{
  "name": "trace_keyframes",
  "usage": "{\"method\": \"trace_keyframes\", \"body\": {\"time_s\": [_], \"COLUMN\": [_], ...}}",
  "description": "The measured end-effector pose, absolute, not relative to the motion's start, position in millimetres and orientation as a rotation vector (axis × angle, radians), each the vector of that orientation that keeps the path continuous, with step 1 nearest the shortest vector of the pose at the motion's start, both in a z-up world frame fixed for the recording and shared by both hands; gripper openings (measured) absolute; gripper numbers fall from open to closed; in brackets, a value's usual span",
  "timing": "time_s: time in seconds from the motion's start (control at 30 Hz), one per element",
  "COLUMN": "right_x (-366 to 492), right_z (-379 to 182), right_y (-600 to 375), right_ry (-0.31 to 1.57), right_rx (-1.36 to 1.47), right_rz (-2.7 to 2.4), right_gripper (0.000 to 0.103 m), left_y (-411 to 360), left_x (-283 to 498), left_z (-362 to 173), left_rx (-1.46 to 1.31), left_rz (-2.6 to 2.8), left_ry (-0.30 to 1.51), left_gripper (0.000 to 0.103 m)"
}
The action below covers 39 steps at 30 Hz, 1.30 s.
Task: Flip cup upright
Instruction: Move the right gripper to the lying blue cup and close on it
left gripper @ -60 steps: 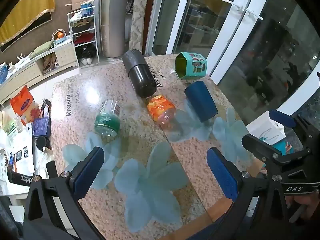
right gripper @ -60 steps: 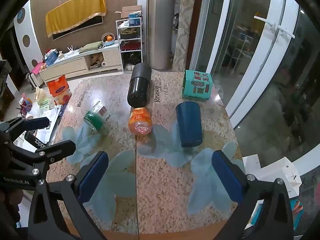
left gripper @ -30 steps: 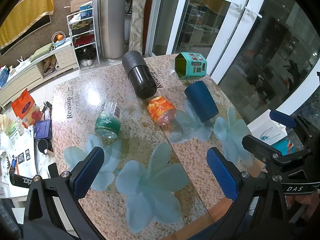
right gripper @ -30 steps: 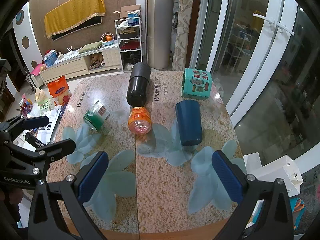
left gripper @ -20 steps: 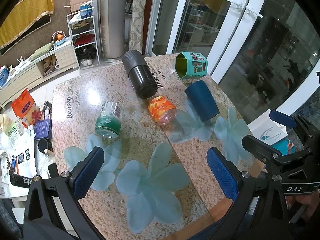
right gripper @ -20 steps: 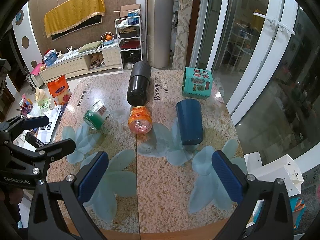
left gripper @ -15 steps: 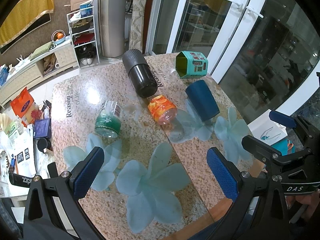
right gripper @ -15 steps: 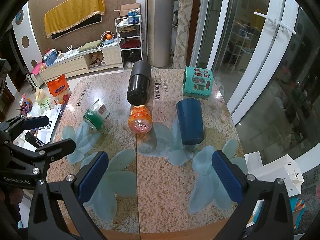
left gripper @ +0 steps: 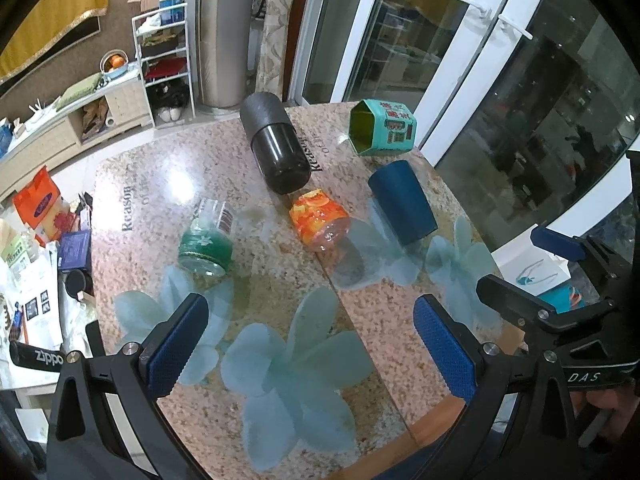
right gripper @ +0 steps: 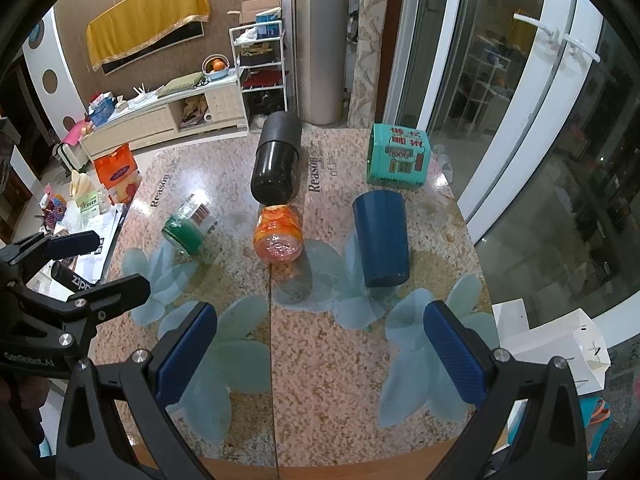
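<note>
A dark blue cup [right gripper: 382,238] lies on its side at the right of the granite table [right gripper: 332,392]; it also shows in the left wrist view [left gripper: 402,208]. My right gripper [right gripper: 320,350] is open and empty above the table's near edge, short of the cup. My left gripper [left gripper: 308,346] is open and empty over the near part of the table, left of the cup. In the left wrist view the right gripper's fingers [left gripper: 556,240] show at the right edge.
A black cylinder [right gripper: 276,162], an orange jar [right gripper: 278,234] and a green-lidded jar [right gripper: 188,226] lie on their sides. A teal box [right gripper: 400,156] stands at the back right. Glass doors are at the right; cluttered shelves and floor are at the left.
Both views have drifted very slightly; the objects on the table have not moved and both grippers stay open.
</note>
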State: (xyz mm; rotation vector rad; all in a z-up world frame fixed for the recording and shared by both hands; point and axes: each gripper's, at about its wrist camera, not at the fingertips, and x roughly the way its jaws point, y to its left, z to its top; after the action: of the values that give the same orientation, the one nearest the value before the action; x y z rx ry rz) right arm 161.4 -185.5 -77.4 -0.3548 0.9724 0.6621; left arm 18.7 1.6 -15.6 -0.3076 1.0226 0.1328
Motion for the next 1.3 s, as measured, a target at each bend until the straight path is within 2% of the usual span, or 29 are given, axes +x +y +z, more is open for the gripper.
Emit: {"method": "trace_keyframes", "body": {"time_s": [0.43,0.9,1.17,1.2,1.27,1.3], "right_x": [235.6,333.9,347.2,346.9,346.7,346.9], "right_z": [-118.5,-202.7,-230.7,-231.8,-235.0,-236.4], "right_y": [-179.0,-139.3,-138.1,-139.7,-142.5,-144.1], "right_ry": [1.166,1.354,1.431,1.432,1.443,1.451], "right_rx": [-0.432,-0.509,-0.538,-0.540,-0.531,-0.529], "right_rz": [0.673,0.709,0.686,0.684,0.687,0.688], "right_gripper": [0.103,0.103,0.103,0.102,0.092,0.080], "left_y": [6.0,4.5,6.1,6.8,8.4,9.2], "left_x": [57.9,86.9,87.6,87.3,86.9,86.3], "left_z": [-53.6,-108.3,-127.8,-128.9,-130.3,-130.1], "left_rx": [-0.500,-0.586,-0.619,-0.623,-0.628,-0.630], "left_rz": [0.161,0.260,0.288,0.290,0.292,0.293], "left_ry": [1.125,1.246,1.292,1.292,1.290,1.291], "left_gripper": [0.103,0.103,0.103,0.103,0.103,0.103]}}
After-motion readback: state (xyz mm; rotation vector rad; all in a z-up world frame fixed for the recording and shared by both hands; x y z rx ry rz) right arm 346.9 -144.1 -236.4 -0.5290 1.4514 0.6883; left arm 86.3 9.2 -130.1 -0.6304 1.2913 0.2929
